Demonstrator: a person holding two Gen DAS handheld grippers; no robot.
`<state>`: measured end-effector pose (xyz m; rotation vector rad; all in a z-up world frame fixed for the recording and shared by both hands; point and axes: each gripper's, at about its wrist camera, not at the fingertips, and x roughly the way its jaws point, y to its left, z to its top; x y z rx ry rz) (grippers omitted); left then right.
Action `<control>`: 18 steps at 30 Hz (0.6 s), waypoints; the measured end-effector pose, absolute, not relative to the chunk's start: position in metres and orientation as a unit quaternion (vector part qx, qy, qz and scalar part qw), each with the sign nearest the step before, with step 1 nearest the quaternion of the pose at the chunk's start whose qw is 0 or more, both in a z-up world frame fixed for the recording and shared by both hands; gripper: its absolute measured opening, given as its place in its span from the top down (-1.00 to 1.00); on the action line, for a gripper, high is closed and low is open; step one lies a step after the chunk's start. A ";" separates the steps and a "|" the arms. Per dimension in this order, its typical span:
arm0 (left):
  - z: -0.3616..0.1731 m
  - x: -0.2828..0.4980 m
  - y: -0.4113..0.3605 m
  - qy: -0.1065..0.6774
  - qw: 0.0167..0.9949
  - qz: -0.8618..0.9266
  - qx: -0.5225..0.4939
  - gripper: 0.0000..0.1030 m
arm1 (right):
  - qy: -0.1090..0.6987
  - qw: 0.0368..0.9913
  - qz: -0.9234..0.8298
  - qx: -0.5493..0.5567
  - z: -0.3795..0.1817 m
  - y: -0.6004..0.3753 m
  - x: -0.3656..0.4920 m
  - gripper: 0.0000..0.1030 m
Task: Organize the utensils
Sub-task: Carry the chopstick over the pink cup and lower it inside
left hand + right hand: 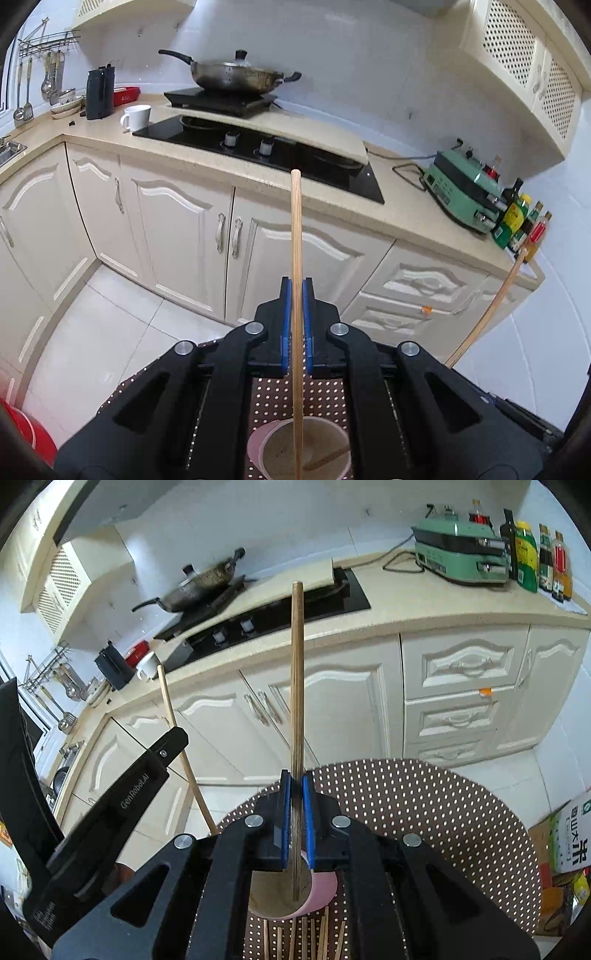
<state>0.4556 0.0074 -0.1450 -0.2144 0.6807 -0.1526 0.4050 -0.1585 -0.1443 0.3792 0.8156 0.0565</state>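
Two upright wooden chopsticks (296,295) (297,709) dip into a pink cup (258,448) (325,888); loose chopsticks (314,938) lie beside it.

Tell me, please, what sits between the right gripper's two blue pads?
In the right wrist view, a dark wooden chopstick stands clamped between the right gripper pads, its lower end over the pink cup.
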 end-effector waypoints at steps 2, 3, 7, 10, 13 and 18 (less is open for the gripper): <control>-0.155 0.456 0.007 0.339 0.932 -0.075 -0.102 0.88 | 0.404 0.896 0.026 0.184 -0.152 -0.157 0.405 0.90; -0.161 0.456 0.007 0.342 0.931 -0.074 -0.102 0.88 | 0.407 0.894 0.026 0.185 -0.155 -0.157 0.405 0.90; -0.174 0.455 0.009 0.350 0.928 -0.074 -0.099 0.88 | 0.421 0.887 0.027 0.187 -0.166 -0.154 0.404 0.90; -0.181 0.452 0.010 0.351 0.929 -0.072 -0.093 0.88 | 0.427 0.884 0.027 0.188 -0.170 -0.153 0.403 0.89; -0.186 0.449 0.011 0.359 0.926 -0.076 -0.092 0.87 | 0.435 0.879 0.026 0.191 -0.174 -0.152 0.403 0.90; -0.186 0.439 0.012 0.351 0.930 -0.077 -0.075 0.86 | 0.444 0.875 0.034 0.191 -0.179 -0.150 0.401 0.89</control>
